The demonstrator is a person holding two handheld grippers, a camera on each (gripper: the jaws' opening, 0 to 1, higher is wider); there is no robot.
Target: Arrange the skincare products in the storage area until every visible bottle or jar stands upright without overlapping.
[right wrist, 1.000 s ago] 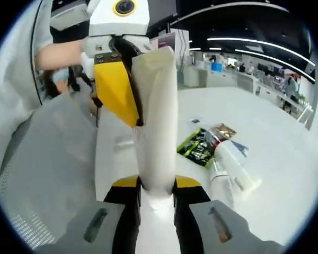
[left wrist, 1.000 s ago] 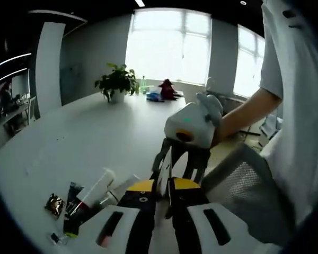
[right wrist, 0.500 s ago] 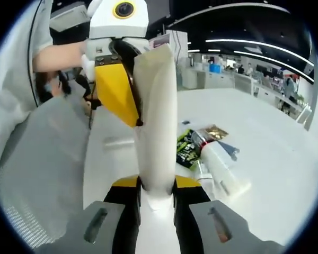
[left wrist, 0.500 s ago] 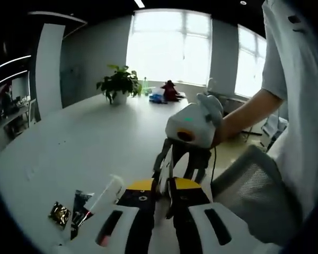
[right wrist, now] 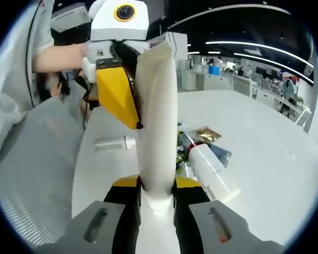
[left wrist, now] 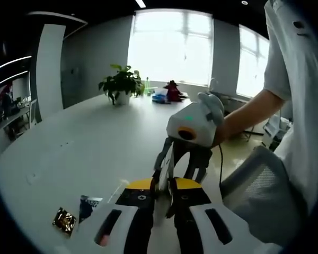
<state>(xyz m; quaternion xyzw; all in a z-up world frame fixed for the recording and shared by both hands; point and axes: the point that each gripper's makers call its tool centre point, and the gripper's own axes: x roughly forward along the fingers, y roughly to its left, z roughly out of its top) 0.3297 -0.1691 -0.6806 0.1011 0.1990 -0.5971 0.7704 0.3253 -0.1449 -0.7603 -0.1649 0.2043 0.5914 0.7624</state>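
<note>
White tube (right wrist: 155, 121) held in the air between both grippers, well above the table (right wrist: 265, 159). Right gripper (right wrist: 157, 186) pinching the tube's lower end, jaws pressed against its sides; left gripper (right wrist: 128, 92) reaching in from the upper left of the right gripper view, yellow jaw closed against the tube's upper, flattened end. Same grip confirmed in the left gripper view: left gripper (left wrist: 161, 189) pressed on the tube's thin edge, right gripper (left wrist: 181, 161) opposite, held by a hand (left wrist: 212, 108). Likely purpose of the two-ended hold, as a judgement: turning the tube to set it down standing. Remaining products lying flat on the table and partly overlapping: a white bottle (right wrist: 212, 172), a green packet (right wrist: 181, 148), a gold sachet (right wrist: 206, 135), and a small white tube (right wrist: 112, 142) lying apart to the left. Arrangement therefore judged far from complete. Table white, smooth, large. Open office around; bright windows (left wrist: 169, 45) and a potted plant (left wrist: 122, 84) at the far end; grey mesh chair (left wrist: 259, 185) near the person.
</note>
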